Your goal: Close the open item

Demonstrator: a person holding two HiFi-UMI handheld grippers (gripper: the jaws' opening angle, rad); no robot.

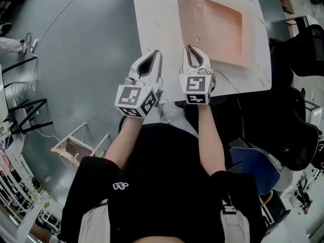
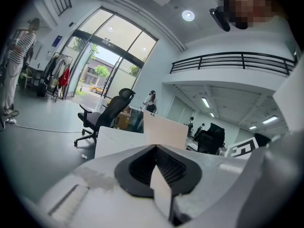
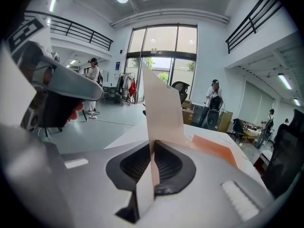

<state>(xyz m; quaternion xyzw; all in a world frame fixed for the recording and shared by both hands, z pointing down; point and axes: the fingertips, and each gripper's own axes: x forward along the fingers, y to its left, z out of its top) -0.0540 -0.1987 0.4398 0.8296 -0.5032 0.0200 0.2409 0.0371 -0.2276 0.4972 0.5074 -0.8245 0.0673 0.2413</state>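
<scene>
A white desk (image 1: pixel 157 29) carries a flat pink box (image 1: pixel 225 29), lying open toward the desk's far right part. Its tray faces up and a pale lid panel (image 1: pixel 190 14) stands along the tray's left side. The rest of the desk top is bare white, with a faint marble pattern.

Just beside the desk on the right are black office chairs (image 1: pixel 286 120), with a blue seat (image 1: pixel 253 168) lower down beside the person. To the left is grey floor with thin cables and a small wooden frame (image 1: pixel 76 146). Ahead of the left gripper there is another black chair (image 2: pixel 107 113), a glass entrance, and a person in a striped top (image 2: pixel 19 56) off to one side. None of these lies between the grippers and the box.

Both bare forearms reach forward side by side from a black T-shirt, and both grippers tilt a little downward.

The left gripper (image 1: pixel 153 54) hangs over bare desk, just left of the box and clear of it. It is rolled slightly outward, with its jaws brought together on nothing.

The right gripper (image 1: pixel 195 50) sits at the box's near left corner. Its jaws are pinched onto the lower edge of the lid panel (image 3: pixel 159 108), which rises upright between the dark pads, with the tray's orange-pink wall (image 3: pixel 213 148) to its right.
</scene>
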